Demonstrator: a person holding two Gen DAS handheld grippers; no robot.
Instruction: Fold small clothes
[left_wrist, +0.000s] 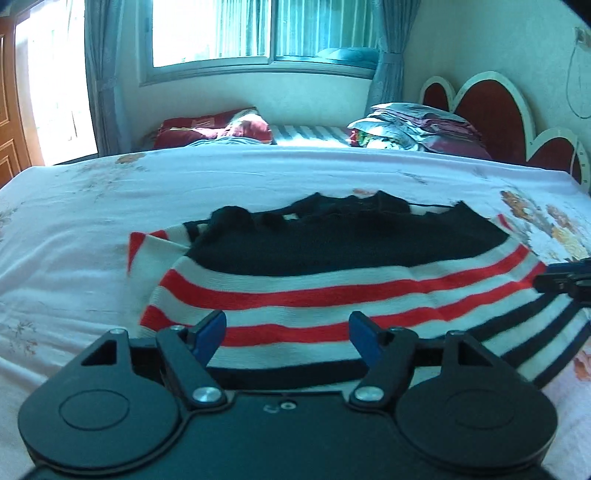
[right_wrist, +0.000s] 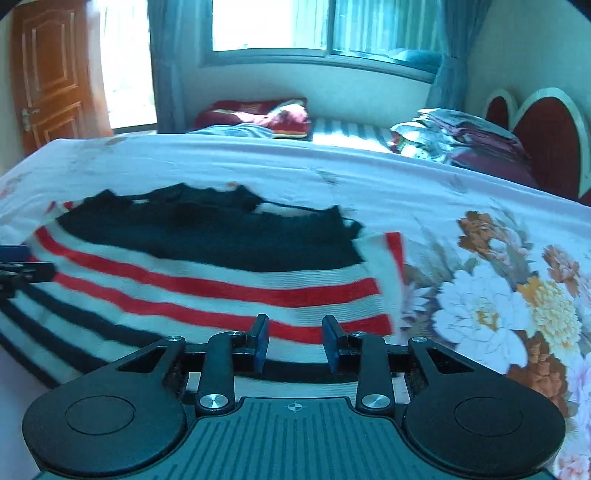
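**Sweater flat on bed, both grippers free above near hem**

The striped sweater lies spread on the floral bedsheet, in front of both cameras. My left gripper has its blue pads well apart, nothing between them; the cloth shows beyond the gap, not in it. My right gripper stands narrower but also parted and empty, as far as I can tell, since motion blur softens that view.

Orientation: the dark neck end points away from me toward the window; the navy-striped hem is nearest. Its collar-to-hem line runs away from me; the stripes run crosswise, and the garment looks broader across than it is deep. One red-striped sleeve appears tucked in at the left side, another at the right edge in the right wrist view.

Judgement on the step: the next fold likely takes the hem up toward the collar. To do it well I would pinch the two hem corners level with each other, take only that layer, lift together, keep the stripes parallel, and lay the edge down square before letting go.
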